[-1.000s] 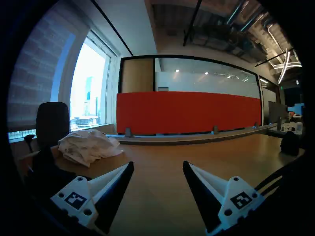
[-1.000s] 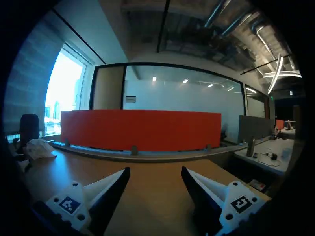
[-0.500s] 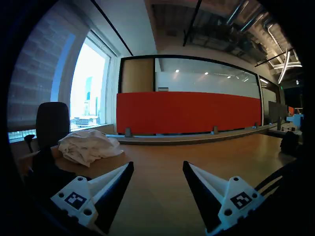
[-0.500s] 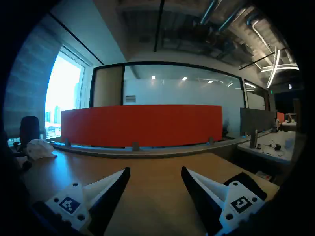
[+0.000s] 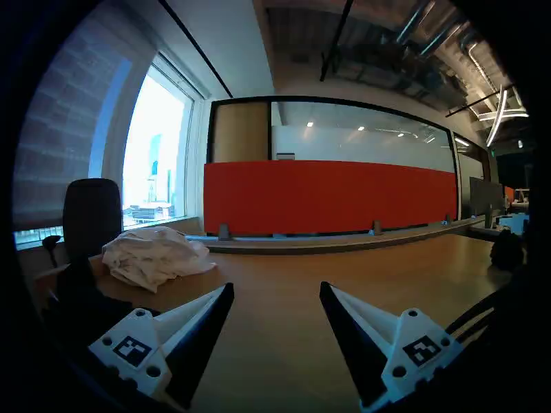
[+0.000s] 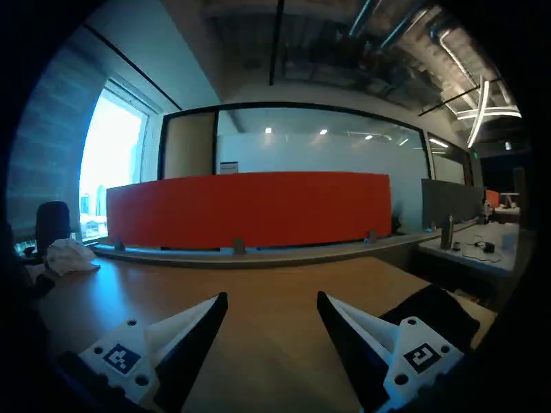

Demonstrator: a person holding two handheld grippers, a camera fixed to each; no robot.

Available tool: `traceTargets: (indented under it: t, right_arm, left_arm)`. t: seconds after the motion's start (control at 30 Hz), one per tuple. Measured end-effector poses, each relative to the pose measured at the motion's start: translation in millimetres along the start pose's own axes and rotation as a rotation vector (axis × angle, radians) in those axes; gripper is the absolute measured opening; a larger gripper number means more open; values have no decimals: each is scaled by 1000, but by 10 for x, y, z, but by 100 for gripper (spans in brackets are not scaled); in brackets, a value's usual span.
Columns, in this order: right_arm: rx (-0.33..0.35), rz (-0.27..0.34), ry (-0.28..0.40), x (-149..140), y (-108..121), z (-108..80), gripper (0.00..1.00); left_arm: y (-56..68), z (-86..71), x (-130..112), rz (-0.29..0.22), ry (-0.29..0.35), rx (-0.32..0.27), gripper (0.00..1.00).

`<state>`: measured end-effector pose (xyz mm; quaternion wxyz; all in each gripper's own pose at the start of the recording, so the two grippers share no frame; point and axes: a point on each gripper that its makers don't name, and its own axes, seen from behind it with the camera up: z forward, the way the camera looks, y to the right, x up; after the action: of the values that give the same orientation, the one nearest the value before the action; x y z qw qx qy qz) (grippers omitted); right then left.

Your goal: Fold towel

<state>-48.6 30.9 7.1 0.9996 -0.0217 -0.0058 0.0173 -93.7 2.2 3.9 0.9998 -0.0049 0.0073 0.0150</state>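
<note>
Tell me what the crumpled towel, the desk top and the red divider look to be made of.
Towel: soft off-white cloth, matte; it slumps in a heap with deep folds.
Desk: wood or wood-look laminate, smooth satin finish; warm brown with a faint sheen.
Red divider: even, matte red panel, perhaps fabric-covered or painted board; too far to tell.
</note>
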Motion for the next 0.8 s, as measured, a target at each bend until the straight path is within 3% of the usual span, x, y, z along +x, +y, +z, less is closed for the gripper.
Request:
traceTargets:
  t: [0.8]
  right_arm:
    - [36,0,12,-222,-120,2,100]
  left_arm:
    - [-3,-3,5,0,0,0,93]
